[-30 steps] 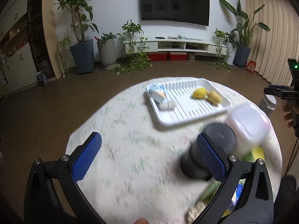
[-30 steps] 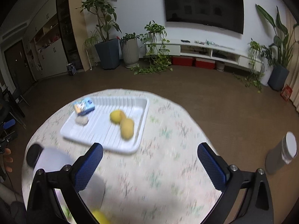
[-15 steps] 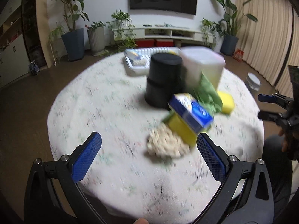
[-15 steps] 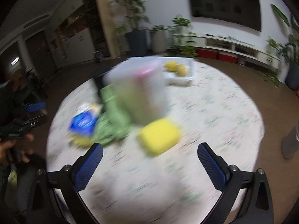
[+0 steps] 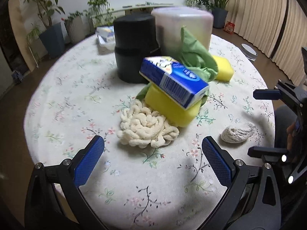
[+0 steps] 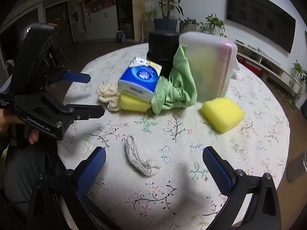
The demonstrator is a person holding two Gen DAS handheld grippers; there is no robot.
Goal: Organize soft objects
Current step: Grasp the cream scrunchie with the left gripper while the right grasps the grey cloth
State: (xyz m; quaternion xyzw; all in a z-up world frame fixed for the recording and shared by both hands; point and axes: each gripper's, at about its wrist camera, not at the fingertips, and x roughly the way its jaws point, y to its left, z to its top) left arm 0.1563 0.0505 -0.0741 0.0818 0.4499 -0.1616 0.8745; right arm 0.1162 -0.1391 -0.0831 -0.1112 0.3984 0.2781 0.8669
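A: Step in hand? Probably approach: left gripper (image 5: 152,158) spread wide, empty, facing fluffy cream chenille cloth (image 5: 146,127) against squashy yellow sponge block (image 5: 169,108).

B: Right gripper (image 6: 153,166) likewise agape, empty, over small grey knitted pad (image 6: 142,160) on floral tablecloth (image 6: 259,153). Next: lowering, closing gently.

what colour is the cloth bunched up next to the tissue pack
Light green. The cloth shows best in the right wrist view, draped against the translucent container.

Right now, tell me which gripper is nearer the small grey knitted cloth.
Right. The right gripper hovers with the small grey knitted cloth between its open jaws; the left gripper faces the cream yarn bundle, cloth off to its right.
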